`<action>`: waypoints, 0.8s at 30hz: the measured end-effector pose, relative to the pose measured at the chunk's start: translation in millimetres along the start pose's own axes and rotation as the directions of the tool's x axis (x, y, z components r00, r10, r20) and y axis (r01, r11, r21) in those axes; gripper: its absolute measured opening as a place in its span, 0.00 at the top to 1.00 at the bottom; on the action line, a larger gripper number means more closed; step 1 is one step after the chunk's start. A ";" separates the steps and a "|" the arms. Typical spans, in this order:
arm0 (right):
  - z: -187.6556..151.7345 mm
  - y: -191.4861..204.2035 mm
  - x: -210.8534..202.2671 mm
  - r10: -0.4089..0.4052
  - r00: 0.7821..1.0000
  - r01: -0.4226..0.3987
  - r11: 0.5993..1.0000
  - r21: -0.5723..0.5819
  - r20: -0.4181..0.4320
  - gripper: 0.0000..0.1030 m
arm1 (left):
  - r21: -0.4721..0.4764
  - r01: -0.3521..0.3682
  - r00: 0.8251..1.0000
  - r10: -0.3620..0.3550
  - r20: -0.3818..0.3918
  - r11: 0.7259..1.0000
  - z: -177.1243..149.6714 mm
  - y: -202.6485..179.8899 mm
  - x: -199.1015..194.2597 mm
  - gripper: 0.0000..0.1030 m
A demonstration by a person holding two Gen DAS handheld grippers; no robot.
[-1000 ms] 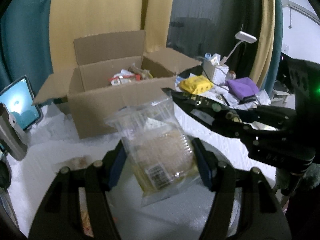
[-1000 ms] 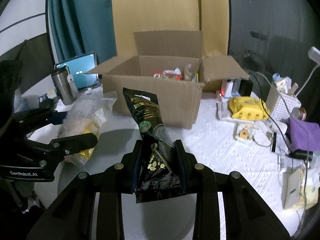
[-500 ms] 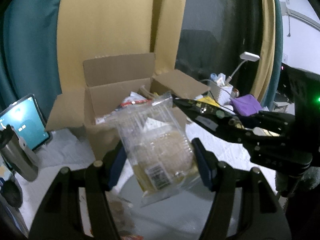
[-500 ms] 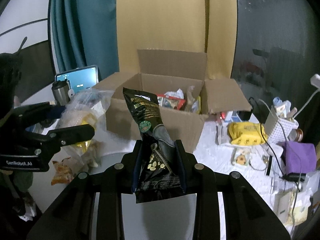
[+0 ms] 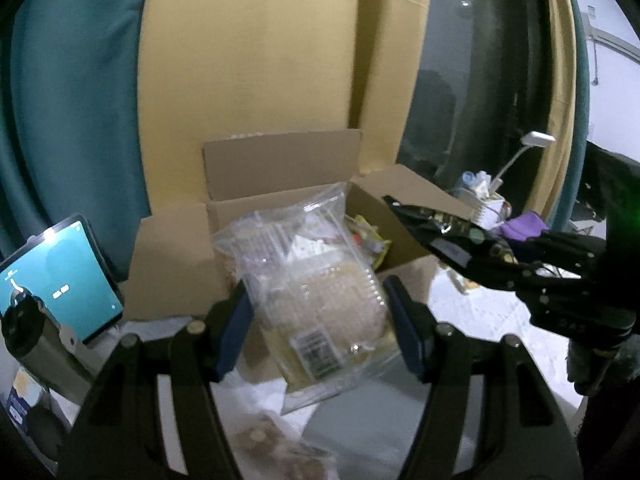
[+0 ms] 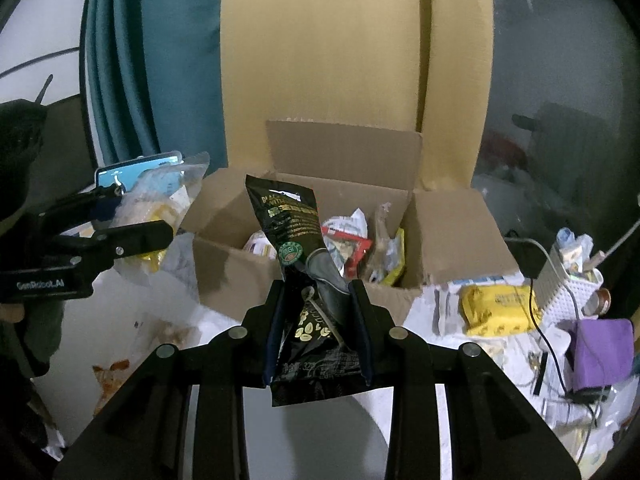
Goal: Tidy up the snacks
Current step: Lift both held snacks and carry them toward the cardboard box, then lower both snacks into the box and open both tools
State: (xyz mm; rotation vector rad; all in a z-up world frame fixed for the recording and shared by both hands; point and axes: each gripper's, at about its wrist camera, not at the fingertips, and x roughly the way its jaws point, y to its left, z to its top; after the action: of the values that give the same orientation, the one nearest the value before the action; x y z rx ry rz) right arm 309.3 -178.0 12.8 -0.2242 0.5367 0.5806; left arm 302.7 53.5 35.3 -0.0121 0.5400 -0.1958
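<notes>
Both hands nearer box (image 6: 448,236), left fingers (image 5: 234,320) pinching clear pack (image 5: 316,280), right fingers (image 6: 360,320) black pouch (image 6: 296,240)

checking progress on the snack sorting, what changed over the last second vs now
Both grippers rose and closed in on the cardboard box, which now looms larger, its contents visible. The left gripper brought the clear pastry pack up to the box front; the right gripper carried the black snack bag to its near edge. Both grips are unchanged; nothing was let go.
</notes>
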 end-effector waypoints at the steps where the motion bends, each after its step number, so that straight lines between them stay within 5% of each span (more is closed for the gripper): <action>1: 2.8 -0.3 3.4 0.001 1.000 -0.001 1.000 -0.001 0.001 0.68 | 0.000 -0.003 1.000 0.003 0.001 1.000 2.5 4.0 2.9 0.36; 24: 45.5 -2.6 86.5 0.024 1.000 -0.024 0.999 -0.030 -0.006 0.68 | -0.020 -0.013 0.999 0.012 -0.036 1.000 33.6 56.8 85.9 0.36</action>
State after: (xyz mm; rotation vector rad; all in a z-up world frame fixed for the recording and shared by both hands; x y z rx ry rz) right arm 390.7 -124.5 4.5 -0.2480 0.5372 0.6117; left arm 402.4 91.7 16.8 -0.0248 0.5774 -0.1786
